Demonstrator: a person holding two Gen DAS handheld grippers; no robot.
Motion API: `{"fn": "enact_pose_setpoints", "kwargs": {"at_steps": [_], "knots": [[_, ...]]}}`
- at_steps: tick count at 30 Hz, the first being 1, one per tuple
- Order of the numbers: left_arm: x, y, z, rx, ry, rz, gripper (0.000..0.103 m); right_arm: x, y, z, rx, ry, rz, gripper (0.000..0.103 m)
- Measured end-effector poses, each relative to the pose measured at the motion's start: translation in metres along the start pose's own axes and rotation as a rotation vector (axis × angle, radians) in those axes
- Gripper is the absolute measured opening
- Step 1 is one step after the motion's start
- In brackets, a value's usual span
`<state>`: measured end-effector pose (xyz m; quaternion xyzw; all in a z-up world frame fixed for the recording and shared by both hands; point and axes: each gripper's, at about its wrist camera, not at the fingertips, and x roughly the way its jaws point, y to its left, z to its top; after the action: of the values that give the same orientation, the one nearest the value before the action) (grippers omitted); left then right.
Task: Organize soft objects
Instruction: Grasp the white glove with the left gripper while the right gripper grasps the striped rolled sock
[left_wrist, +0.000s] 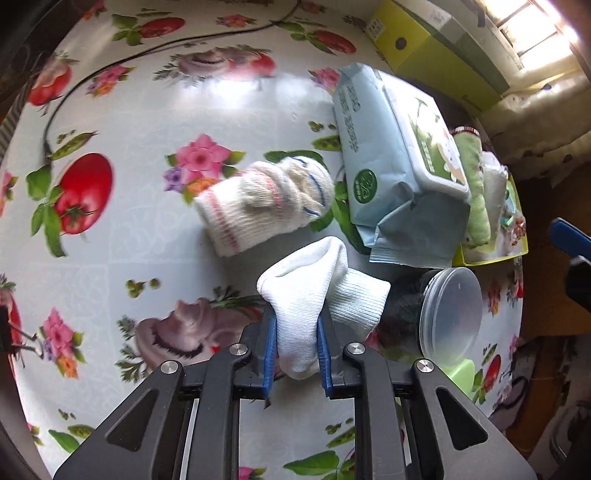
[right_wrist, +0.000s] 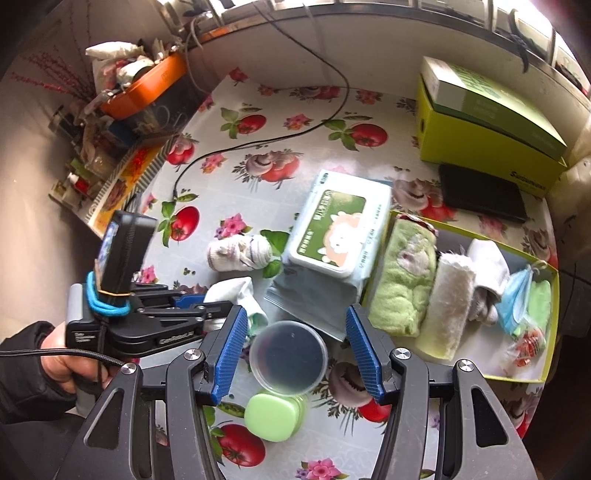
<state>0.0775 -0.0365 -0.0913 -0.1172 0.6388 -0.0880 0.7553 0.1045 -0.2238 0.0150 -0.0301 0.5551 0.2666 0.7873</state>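
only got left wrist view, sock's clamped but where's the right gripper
Observer: The right gripper hangs open over the clear tub, holding nothing.
Operator: what's in the tray past the wipes
Observer: In the tray: a green towel, a white towel, a white sock and a blue mask.
Operator: room for my sock there
Observer: Probably. Bare tray floor shows in front of the mask. Your left gripper would carry the sock past the wipes.
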Motion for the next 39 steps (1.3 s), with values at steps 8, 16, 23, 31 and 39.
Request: {"fn": "enact_pose_setpoints", "kwargs": {"at_steps": [8, 16, 23, 31, 39], "knots": [[-0.029, 0.039, -0.003, -0.102, -0.069, 0.019, 0.019, 0.028, 0.029, 0.024, -0.112, 0.031, 0.029, 0.055], [-0.045, 0.084, -0.006, -0.203, -0.107, 0.034, 0.019, 0.073, 0.073, 0.047, -0.382, 0.107, 0.025, 0.056], [-0.051, 0.111, -0.008, -0.265, -0.118, 0.043, 0.019, 0.114, 0.102, 0.050, -0.655, 0.192, -0.027, 0.056], [-0.055, 0.132, -0.011, -0.308, -0.122, 0.054, 0.019, 0.155, 0.122, 0.044, -0.853, 0.273, -0.062, 0.056], [-0.059, 0.143, -0.012, -0.325, -0.130, 0.053, 0.019, 0.177, 0.129, 0.053, -0.846, 0.301, -0.054, 0.053]]}}
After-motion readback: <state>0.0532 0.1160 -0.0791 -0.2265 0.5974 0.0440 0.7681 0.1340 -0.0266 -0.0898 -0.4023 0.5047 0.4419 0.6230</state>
